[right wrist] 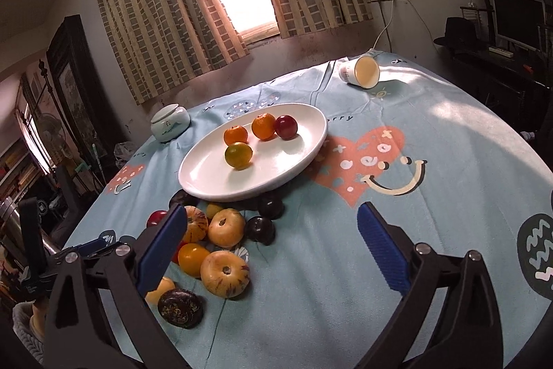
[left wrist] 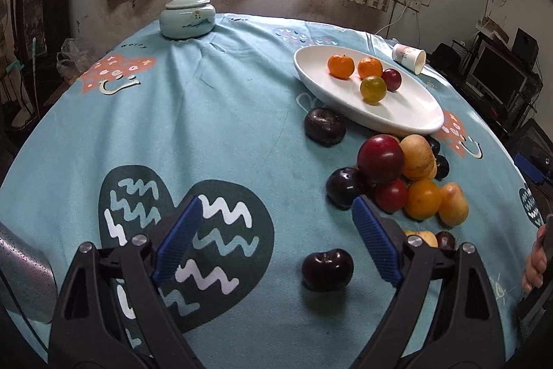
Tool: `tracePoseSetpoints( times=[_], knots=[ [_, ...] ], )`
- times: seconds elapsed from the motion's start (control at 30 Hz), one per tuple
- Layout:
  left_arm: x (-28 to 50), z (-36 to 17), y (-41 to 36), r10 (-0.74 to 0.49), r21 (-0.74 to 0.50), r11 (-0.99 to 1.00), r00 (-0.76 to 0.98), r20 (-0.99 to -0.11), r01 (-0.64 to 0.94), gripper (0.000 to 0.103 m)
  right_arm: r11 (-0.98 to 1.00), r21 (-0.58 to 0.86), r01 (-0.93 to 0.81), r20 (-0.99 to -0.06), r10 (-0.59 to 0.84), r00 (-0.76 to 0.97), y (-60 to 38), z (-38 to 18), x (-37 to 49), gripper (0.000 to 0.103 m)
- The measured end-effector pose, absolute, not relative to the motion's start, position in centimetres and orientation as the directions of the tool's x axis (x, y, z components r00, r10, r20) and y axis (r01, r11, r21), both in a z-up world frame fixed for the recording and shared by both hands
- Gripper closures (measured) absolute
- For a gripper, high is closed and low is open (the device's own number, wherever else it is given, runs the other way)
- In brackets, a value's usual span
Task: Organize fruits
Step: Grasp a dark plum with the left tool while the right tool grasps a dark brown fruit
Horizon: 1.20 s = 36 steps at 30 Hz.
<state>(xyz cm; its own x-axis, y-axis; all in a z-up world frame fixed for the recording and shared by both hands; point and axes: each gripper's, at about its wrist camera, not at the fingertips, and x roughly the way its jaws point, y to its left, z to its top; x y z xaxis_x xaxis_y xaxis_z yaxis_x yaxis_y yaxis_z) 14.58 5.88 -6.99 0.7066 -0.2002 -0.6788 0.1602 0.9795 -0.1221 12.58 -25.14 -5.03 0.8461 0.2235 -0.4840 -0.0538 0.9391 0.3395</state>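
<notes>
On the white plate [right wrist: 204, 185] sit four fruits: two oranges, a greenish one and a red plum. Just in front of the plate, a heap of loose fruit [right wrist: 214, 248] lies on the table [right wrist: 345, 282], so most sorting looks undone. Both the left tongs [left wrist: 276, 213] and right tongs [right wrist: 273, 223] gape wide, holding nothing. A dark plum [left wrist: 327, 269] lies between the left tongs' fingers, likely the next pick

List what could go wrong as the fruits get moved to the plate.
Round fruits in the pile touch one another; pulling one could send its neighbours rolling. The plate has dark fruits tucked against its near rim, so reaching for them may nudge it. The tipped paper cup could roll if bumped.
</notes>
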Motion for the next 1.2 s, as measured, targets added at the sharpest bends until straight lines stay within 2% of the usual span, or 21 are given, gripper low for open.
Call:
tracePoseSetpoints(
  times=[0.2, 0.33, 0.53, 0.6, 0.73, 0.8, 0.87, 1.03, 1.13, 1.2],
  knots=[
    [12.6, -6.4, 3.8, -0.232, -0.063, 0.964, 0.705, -0.67, 0.258, 0.013, 0.934, 0.355, -0.049, -0.509, 0.237, 0.827, -25.3, -5.5, 13.0, 0.004],
    [13.1, -7.5, 3.5, -0.285, -0.109, 0.946, 0.627, -0.725, 0.304, 0.013, 0.932, 0.36, -0.048, -0.507, 0.238, 0.829, -25.4, -5.6, 12.9, 0.004],
    [13.9, -8.6, 3.3, -0.286, -0.133, 0.947, 0.576, -0.766, 0.293, 0.014, 0.933, 0.357, -0.051, -0.51, 0.24, 0.826, -25.3, -5.6, 13.0, 0.004],
    [14.0, -8.9, 3.0, -0.29, -0.13, 0.943, 0.563, -0.774, 0.306, 0.019, 0.932, 0.358, -0.054, -0.509, 0.243, 0.826, -25.2, -5.6, 13.0, 0.004],
    [14.4, -9.4, 2.5, -0.304, -0.149, 0.937, 0.529, -0.792, 0.316, 0.044, 0.932, 0.355, -0.072, -0.504, 0.256, 0.825, -24.8, -5.5, 12.9, 0.004],
    [14.5, -9.4, 2.7, -0.307, -0.157, 0.938, 0.533, -0.788, 0.308, 0.051, 0.932, 0.352, -0.083, -0.504, 0.264, 0.822, -24.6, -5.6, 12.9, 0.004],
    [14.5, -9.3, 3.0, -0.31, -0.17, 0.94, 0.539, -0.783, 0.295, 0.071, 0.93, 0.353, -0.101, -0.506, 0.281, 0.816, -24.3, -5.6, 12.8, 0.004],
    [14.5, -8.6, 4.8, -0.309, -0.213, 0.95, 0.594, -0.743, 0.228, 0.071, 0.924, 0.32, -0.209, -0.534, 0.358, 0.766, -21.8, -5.7, 12.2, 0.006],
    [14.6, -8.5, 5.2, -0.306, -0.225, 0.952, 0.601, -0.738, 0.208, 0.071, 0.924, 0.241, -0.295, -0.582, 0.381, 0.718, -18.9, -6.3, 11.4, 0.021],
    [14.6, -8.4, 5.2, -0.306, -0.222, 0.952, 0.605, -0.736, 0.211, 0.071, 0.923, 0.172, -0.345, -0.624, 0.373, 0.687, -16.8, -6.9, 10.9, 0.025]
  ],
)
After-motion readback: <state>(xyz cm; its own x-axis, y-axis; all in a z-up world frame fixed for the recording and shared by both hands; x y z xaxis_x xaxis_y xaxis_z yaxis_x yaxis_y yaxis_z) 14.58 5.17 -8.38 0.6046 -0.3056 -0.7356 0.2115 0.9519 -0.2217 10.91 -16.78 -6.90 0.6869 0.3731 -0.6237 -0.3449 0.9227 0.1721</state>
